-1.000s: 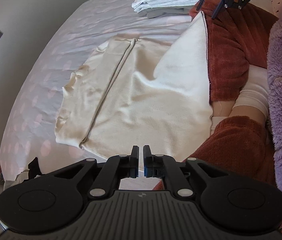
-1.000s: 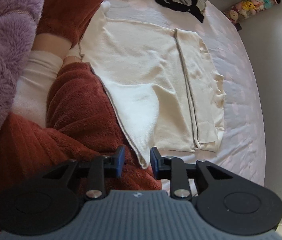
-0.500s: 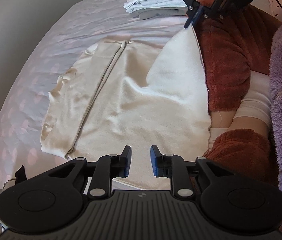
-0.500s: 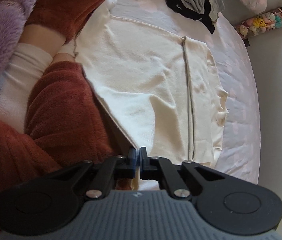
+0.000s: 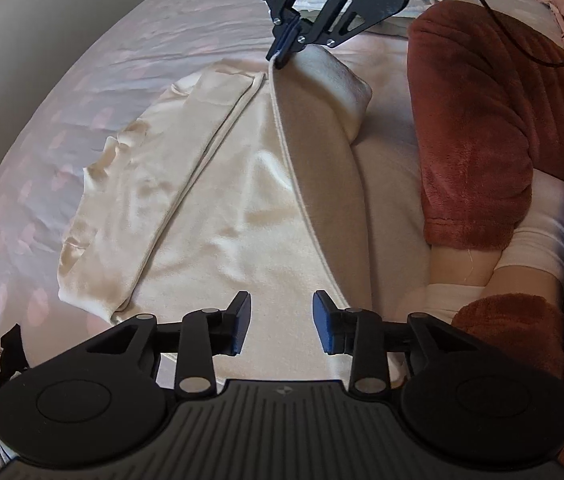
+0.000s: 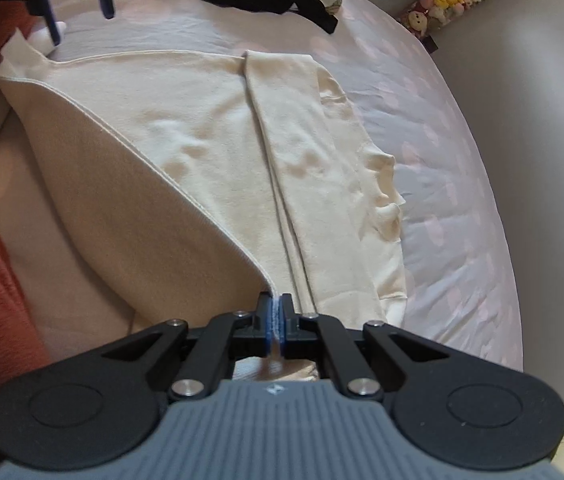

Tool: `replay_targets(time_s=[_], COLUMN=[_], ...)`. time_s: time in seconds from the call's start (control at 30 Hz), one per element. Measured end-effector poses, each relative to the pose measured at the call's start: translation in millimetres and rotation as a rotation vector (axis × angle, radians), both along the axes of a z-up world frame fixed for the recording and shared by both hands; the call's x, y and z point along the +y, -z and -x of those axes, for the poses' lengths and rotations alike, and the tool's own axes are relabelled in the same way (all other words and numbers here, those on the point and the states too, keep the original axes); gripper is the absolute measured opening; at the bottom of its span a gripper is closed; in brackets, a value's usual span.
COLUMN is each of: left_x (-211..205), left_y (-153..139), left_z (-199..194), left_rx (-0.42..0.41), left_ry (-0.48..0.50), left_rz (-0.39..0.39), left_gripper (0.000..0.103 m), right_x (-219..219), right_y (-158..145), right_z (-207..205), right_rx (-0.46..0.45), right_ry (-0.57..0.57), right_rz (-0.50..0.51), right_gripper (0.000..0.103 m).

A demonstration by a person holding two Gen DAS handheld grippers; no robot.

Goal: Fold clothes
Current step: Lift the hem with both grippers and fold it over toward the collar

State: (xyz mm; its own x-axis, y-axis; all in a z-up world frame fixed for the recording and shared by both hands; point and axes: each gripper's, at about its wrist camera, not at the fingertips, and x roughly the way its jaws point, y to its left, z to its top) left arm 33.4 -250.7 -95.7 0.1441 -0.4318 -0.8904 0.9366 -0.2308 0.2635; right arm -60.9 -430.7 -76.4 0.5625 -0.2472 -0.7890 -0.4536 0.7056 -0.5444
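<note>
Right gripper [image 6: 276,322]: open a second ago, now clamped on the cream garment's [image 5: 217,216] edge, lifting it inward.
Left gripper [image 5: 281,322]: formerly closed, jaws opening, empty.

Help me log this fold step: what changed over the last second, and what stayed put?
The right gripper shut on the near edge of the cream fleece garment and lifted it across toward the folded sleeve. The left gripper let go; its jaws are opening, nothing pinched between them. The lilac patterned bedsheet and folded sleeve stayed put.
</note>
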Motion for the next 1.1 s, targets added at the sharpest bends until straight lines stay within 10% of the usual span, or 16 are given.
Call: replay_targets(time_s=[0.57,0.93,1.1], left_x=[-37,-26,-16], left_y=[90,96,92], left_z=[-76,-77,-69], left_rx=[0.191,0.277,0.255], left_ry=[-0.171,-0.277,-0.286], left_rz=[-0.334,-0.425,-0.42], left_gripper=[0.043,0.043,0.018], right_x=[-44,-49,-43], right_y=[51,47,36], right_z=[-3,12,25], right_rx=[-0.016,-0.051,-0.068], right_ry=[0.13,0.164,0.158], right_rz=[-0.176,-0.22,-0.205], right_gripper=[0.004,0.004,0.004])
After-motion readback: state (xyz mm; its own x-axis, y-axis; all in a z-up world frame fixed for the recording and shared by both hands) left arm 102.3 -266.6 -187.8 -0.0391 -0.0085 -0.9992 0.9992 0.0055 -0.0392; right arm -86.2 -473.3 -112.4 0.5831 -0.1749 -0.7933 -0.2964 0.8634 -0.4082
